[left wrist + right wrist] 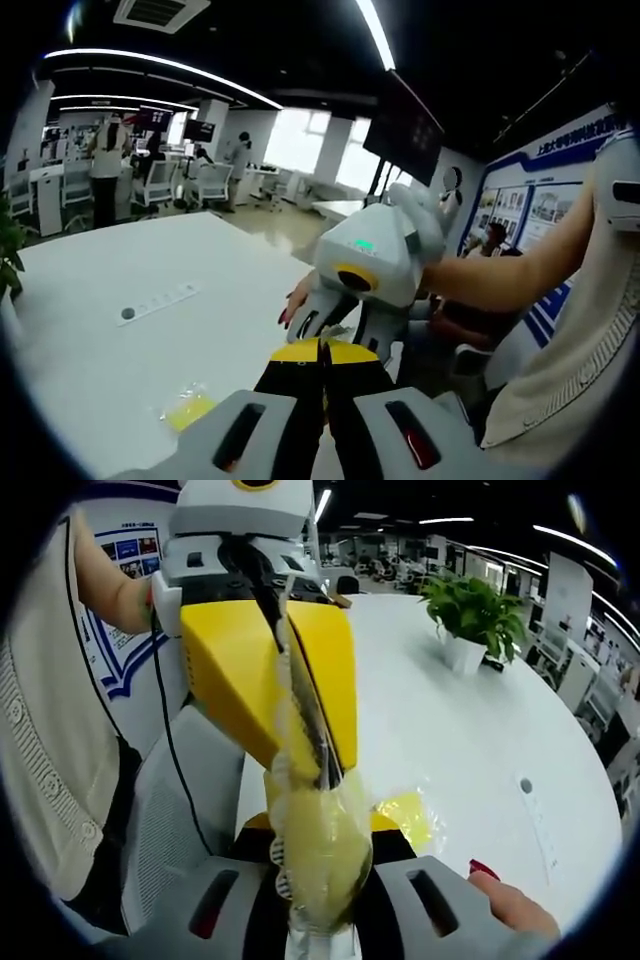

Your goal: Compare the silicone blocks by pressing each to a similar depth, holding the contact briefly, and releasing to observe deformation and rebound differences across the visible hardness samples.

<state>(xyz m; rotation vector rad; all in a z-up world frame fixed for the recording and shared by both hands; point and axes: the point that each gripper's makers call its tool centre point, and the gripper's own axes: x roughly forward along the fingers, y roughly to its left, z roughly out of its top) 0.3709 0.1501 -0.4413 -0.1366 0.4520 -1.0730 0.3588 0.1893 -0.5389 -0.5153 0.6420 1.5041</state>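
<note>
White table [150, 300] fills a big bright office, with desks, chairs and a person standing far off at about 10 o'clock in the left gripper view. On the table lies a long white strip [158, 303] with a dark dot at one end; it also shows at 4 o'clock in the right gripper view. A small yellow block in a clear bag [188, 409] lies on the table near 7 o'clock, beside the left gripper [322, 352].

The left gripper has yellow tips on black jaws, and the jaws are pressed close together. What they pinch cannot be told from the left gripper view. Just past them, the right gripper [372, 262] faces back, held by a hand [298, 298] with red nails.

In the right gripper view, a clear plastic bag [315, 855] with a pale yellow thing inside sits right in the middle. The right gripper [318, 885] has its jaws squeezed onto the bag from 6 o'clock. The big yellow jaws of the left gripper pinch the top of the same bag from 12 o'clock. A green plant in a white pot [472, 620] stands on the table at 2 o'clock. A fingertip [500, 895] with a red nail shows at 5 o'clock.
</note>
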